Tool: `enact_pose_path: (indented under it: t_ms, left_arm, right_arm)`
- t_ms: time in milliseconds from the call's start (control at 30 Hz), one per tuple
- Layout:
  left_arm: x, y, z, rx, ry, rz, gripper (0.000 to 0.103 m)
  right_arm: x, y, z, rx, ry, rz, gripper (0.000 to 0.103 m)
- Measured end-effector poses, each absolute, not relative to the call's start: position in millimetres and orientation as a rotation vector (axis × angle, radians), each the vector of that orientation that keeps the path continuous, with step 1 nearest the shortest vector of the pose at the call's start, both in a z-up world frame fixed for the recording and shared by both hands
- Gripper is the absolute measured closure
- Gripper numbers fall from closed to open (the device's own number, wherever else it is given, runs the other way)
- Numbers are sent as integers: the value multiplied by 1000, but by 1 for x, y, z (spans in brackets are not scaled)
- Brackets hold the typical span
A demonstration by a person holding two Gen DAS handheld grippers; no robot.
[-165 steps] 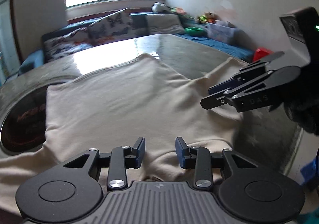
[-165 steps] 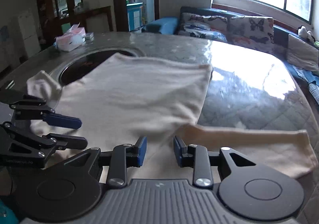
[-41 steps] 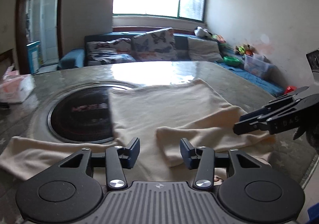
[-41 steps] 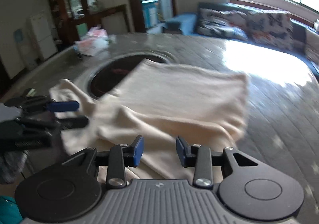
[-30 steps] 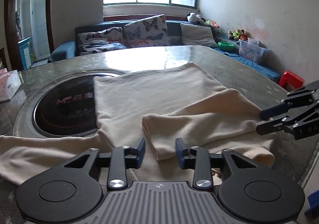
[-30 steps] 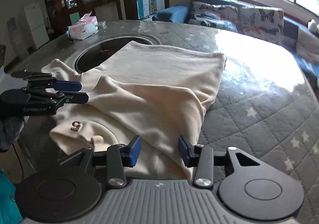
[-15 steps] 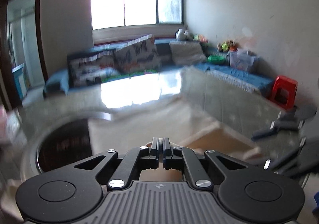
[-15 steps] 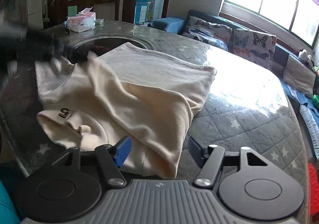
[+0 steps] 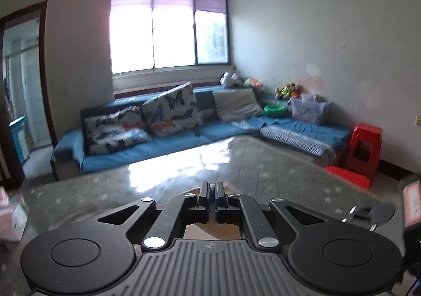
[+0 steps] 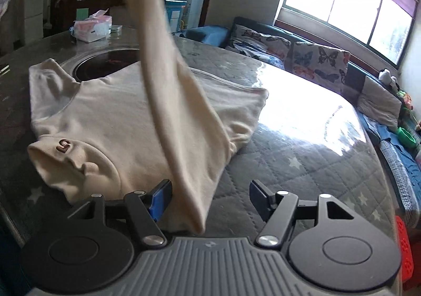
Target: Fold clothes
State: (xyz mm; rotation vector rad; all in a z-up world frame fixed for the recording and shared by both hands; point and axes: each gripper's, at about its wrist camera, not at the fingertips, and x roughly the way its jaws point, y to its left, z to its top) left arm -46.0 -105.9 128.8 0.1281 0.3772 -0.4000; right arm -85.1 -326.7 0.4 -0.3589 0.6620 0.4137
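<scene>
On the grey quilted table (image 10: 302, 164) lies the cream sweater (image 10: 110, 117), body flat, collar near the front edge. One sleeve (image 10: 168, 90) is lifted in a long taut strip toward the top of the right wrist view. The left gripper (image 9: 212, 200) has its jaws pressed together; a little cream cloth shows beneath them, so it probably pinches that sleeve. The right gripper (image 10: 209, 198) stands wide open, and the sleeve's lower part hangs between its fingers without being pressed. To fold well, I think the left should carry the sleeve across the body, while the right holds the shoulder fold down so the body does not slide.
</scene>
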Motion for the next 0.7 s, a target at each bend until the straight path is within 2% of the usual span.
enact_pose_path:
  t_ms: [167,267,400,600,700]
  left_arm:
    - [-53,-81,83,144,503,-341,99]
    - [-57,-64,57,152,587,-302,95]
    - [-62,-49,45,146,625,-254,95]
    - [-65,-63,45,117,618,-296,94]
    - [-63,-68,40,109,622,-303,91]
  right_arm:
    - [-85,-340,1,-340,679,379,36]
    - [-86,-344,1,-350,704,388,36]
    - [-85,-350,11,-337,718,427,36]
    - [-62,-341,29,-273,689,504,51]
    - [-44,-327,31,-270,681,569,58]
